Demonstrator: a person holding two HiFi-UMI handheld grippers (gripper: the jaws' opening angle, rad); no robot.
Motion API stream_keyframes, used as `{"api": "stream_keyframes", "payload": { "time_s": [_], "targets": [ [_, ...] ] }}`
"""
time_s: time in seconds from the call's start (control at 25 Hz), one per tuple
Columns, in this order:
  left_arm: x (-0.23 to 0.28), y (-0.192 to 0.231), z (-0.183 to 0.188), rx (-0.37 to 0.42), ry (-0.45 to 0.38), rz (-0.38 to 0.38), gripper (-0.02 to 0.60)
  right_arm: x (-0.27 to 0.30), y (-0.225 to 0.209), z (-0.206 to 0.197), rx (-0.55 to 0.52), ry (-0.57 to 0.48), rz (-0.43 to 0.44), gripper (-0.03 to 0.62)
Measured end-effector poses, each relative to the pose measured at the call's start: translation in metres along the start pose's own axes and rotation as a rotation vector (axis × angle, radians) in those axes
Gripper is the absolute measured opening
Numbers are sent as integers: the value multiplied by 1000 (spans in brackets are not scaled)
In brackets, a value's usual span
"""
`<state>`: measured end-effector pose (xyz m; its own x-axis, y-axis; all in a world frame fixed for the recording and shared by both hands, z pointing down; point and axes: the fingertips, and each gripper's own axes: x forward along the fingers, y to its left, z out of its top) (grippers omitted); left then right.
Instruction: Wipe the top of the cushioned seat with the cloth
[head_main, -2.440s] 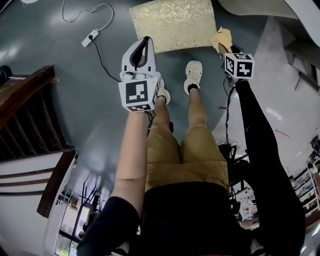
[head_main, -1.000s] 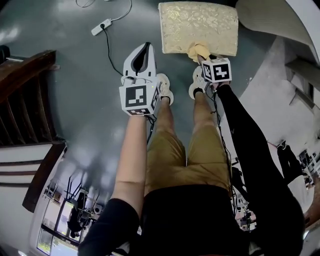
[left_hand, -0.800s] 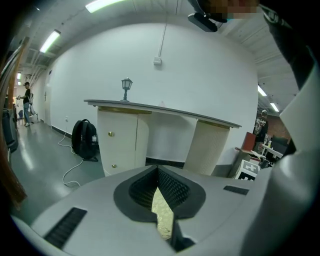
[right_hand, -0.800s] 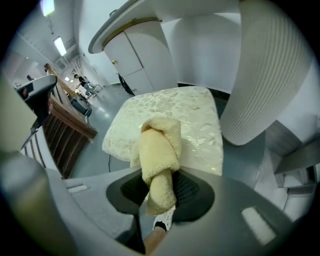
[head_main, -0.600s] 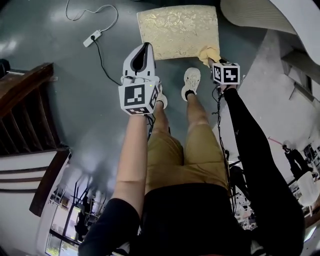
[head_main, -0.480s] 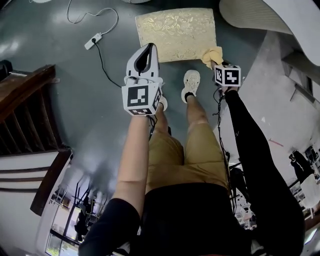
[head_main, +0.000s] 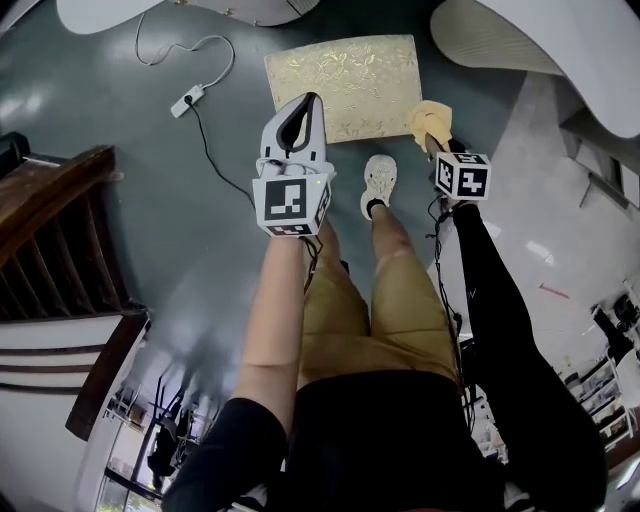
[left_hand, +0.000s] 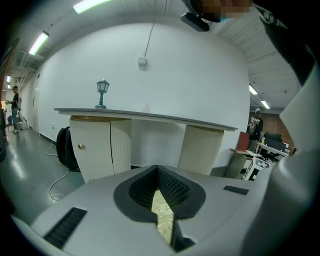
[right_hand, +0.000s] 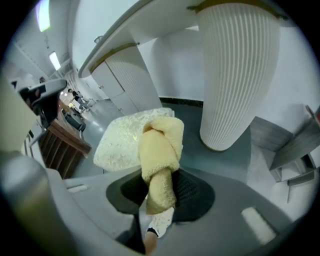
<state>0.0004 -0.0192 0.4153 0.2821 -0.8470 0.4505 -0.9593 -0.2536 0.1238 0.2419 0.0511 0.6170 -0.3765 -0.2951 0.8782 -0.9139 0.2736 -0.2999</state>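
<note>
Two claws are doing unequal jobs. Nearest, the left claw (head_main: 300, 102) is hanging idle over the grey floor (head_main: 150, 200). Its jaws are drawn together to a slit with nothing between them, probably so it is not crowding the wiping side. Lower and further forward, the right claw (head_main: 441, 150) is clamping the tail of a yellow fleecy cloth (right_hand: 160, 150). The cloth's bunched, knotted-looking head is sticking out past the tips, and a wad like that is likely serving as a soft pad to press with.

Next out, the person's white shoe (head_main: 378, 183) is standing just short of the pale gold, leaf-patterned cushioned seat (head_main: 345, 70), which is lying flat on the floor. The cloth is sitting at the seat's near right corner, overlapping its edge in the head view; I cannot tell whether it is touching the fabric. Judging by this, a stroke is starting or ending at that corner, with most of the top lying leftward. Farther off, a white power strip (head_main: 188, 100) is lying to the left, and a white ribbed pedestal (right_hand: 235, 75) is standing beyond.
</note>
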Motion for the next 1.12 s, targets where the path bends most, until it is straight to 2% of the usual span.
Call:
{"api": "stream_keyframes", "payload": {
  "time_s": [0.12, 0.2, 0.56, 0.88, 1.0, 1.12],
  "targets": [
    [4, 9, 1, -2, -2, -14, 8, -8, 21, 36, 37, -91, 35, 104],
    [2, 19, 3, -1, -4, -18, 8, -6, 43, 58, 23, -126, 58, 104],
    [-17, 107, 3, -4, 0, 17, 8, 54, 195, 140, -93, -164, 232, 104],
    [-24, 194, -7, -6, 12, 61, 8, 145, 317, 176, -103, -97, 377, 104],
    [-23, 214, -16, -16, 26, 71, 8, 177, 331, 175, -49, -21, 395, 104],
    [-21, 220, -23, -17, 44, 67, 8, 198, 315, 161, 15, 67, 329, 104]
  ]
}}
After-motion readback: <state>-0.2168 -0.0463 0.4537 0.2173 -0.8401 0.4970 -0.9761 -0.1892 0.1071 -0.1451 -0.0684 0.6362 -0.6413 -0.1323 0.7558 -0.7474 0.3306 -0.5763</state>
